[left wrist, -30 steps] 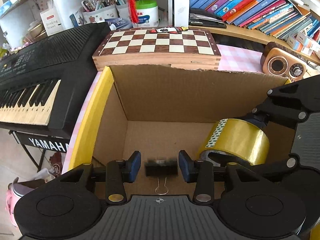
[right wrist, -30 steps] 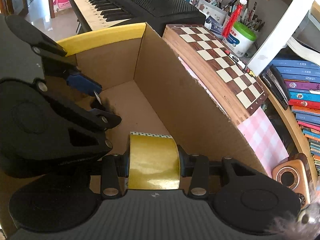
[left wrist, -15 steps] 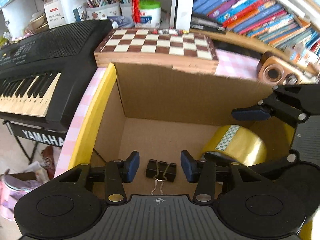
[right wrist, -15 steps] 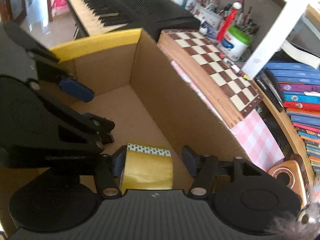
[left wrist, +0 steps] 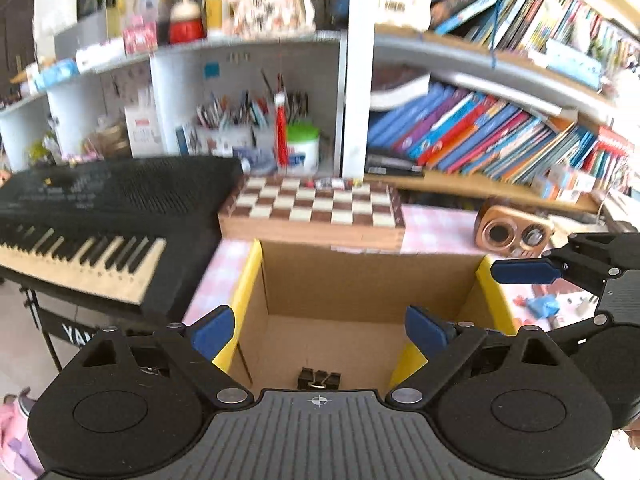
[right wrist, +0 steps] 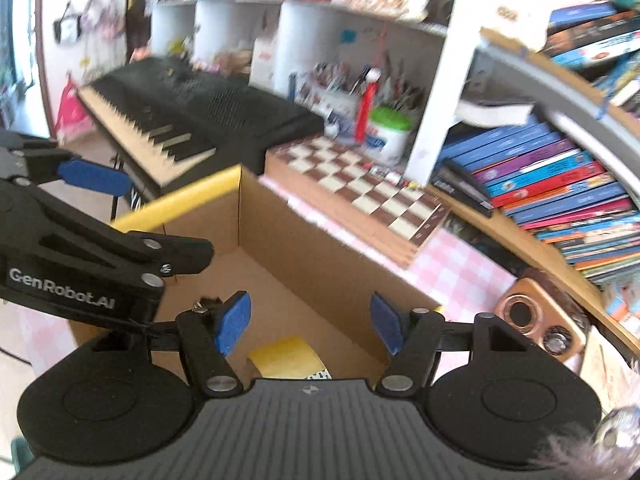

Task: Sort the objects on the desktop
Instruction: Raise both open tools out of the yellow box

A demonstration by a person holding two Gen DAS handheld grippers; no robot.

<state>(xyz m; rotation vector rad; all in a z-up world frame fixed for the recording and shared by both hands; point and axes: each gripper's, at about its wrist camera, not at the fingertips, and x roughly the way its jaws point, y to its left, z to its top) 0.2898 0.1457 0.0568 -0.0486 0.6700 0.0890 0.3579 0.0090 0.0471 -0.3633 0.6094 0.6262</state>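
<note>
The binder clip (left wrist: pixel 319 378) and the yellow tape roll (right wrist: pixel 289 357) lie on the cardboard box (left wrist: pixel 372 280) floor. Left gripper (left wrist: pixel 319 330) jaws have just opened wide, empty; right gripper (right wrist: pixel 308 326) jaws stand parted, empty, above the box. Small items beside the box on the surface (left wrist: pixel 536 304) likely remain.

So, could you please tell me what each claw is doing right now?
Left claw: open, empty, just been opening.
Right claw: open, empty.

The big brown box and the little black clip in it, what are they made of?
The brown open-topped box looks like matte corrugated cardboard: dull tan walls, yellow-taped rims. The small black binder clip looks like painted metal with thin wire handles, though it is small here.
</note>
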